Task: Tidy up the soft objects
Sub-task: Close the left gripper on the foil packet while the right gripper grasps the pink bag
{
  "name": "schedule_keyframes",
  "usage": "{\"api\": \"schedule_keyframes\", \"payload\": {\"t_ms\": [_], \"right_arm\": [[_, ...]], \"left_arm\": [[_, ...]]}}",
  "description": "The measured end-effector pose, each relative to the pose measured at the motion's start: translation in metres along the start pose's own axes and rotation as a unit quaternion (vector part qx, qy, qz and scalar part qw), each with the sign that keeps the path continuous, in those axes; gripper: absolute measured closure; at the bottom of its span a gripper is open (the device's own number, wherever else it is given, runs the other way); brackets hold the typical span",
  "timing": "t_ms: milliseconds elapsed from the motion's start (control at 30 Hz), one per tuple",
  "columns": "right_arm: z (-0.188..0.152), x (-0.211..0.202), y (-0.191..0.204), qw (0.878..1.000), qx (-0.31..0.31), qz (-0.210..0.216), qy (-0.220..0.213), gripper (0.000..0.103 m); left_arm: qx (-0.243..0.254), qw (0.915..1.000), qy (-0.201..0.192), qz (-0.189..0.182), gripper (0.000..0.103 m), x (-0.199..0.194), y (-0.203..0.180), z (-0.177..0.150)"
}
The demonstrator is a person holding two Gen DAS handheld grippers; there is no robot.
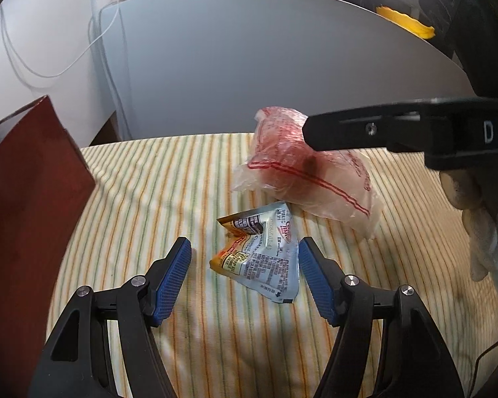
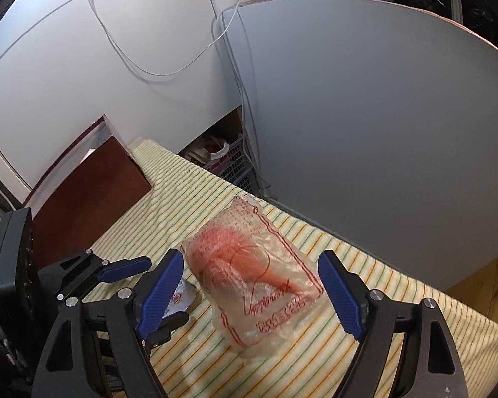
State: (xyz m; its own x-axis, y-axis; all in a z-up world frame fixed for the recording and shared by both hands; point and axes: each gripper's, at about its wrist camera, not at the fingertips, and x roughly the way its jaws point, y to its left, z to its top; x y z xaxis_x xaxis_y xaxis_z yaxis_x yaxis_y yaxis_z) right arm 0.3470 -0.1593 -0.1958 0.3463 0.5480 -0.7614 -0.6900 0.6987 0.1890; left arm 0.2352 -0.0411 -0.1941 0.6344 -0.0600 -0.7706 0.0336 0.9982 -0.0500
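Left wrist: left gripper (image 1: 245, 255) spread wide, crumpled foil sachet (image 1: 260, 257) between its fingers on striped cloth (image 1: 142, 182); slick foil may skate aside on closing

Right wrist: right gripper (image 2: 250, 272) spread, plastic bag (image 2: 252, 278) between pads; loose film could slip

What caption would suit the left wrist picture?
Open left gripper straddles a crumpled foil sachet on striped cloth, plastic bag beyond.

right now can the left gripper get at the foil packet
Probably yes. The left gripper is open with the foil packet lying flat on the striped cloth between its fingers, nothing between them. The plastic bag lies beyond it, out of the way.
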Motion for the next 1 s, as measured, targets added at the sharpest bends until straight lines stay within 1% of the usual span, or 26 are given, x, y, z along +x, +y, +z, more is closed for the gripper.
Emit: {"api": "schedule_keyframes", "payload": {"t_ms": [133,233,400,500,633,667,900,933,1000], "right_arm": [[0.002,0.010,0.007,1.000,-0.014,-0.004,0.007,0.020],[0.003,0.018,0.013,1.000,-0.026,-0.009,0.014,0.020],[0.004,0.032,0.020,0.999,-0.043,-0.017,0.027,0.020],[0.006,0.041,0.023,0.998,-0.052,-0.029,0.036,0.020],[0.009,0.049,0.022,0.997,-0.051,-0.027,0.043,0.020],[0.009,0.051,0.021,0.998,-0.049,-0.026,0.044,0.020],[0.007,0.051,0.018,0.998,-0.040,-0.025,0.043,0.020],[0.006,0.050,0.018,0.998,-0.039,-0.024,0.042,0.022],[0.004,0.048,0.018,0.998,-0.034,-0.018,0.043,0.030]], "left_arm": [[-0.022,0.9997,0.003,-0.001,0.036,0.003,0.011,0.000],[-0.026,0.9997,0.002,-0.003,0.037,0.001,0.018,-0.002],[-0.029,0.9996,0.002,-0.005,0.046,0.001,0.028,-0.003],[-0.032,0.9995,0.002,-0.007,0.049,-0.002,0.031,-0.001],[-0.032,0.9994,0.000,-0.012,0.052,-0.001,0.033,0.000],[-0.033,0.9994,0.000,-0.012,0.053,-0.004,0.025,-0.001],[-0.037,0.9992,-0.003,-0.017,0.060,-0.003,0.036,0.001],[-0.037,0.9992,-0.003,-0.018,0.060,-0.002,0.036,0.002],[-0.036,0.9991,-0.003,-0.021,0.062,0.000,0.038,0.004]]}}
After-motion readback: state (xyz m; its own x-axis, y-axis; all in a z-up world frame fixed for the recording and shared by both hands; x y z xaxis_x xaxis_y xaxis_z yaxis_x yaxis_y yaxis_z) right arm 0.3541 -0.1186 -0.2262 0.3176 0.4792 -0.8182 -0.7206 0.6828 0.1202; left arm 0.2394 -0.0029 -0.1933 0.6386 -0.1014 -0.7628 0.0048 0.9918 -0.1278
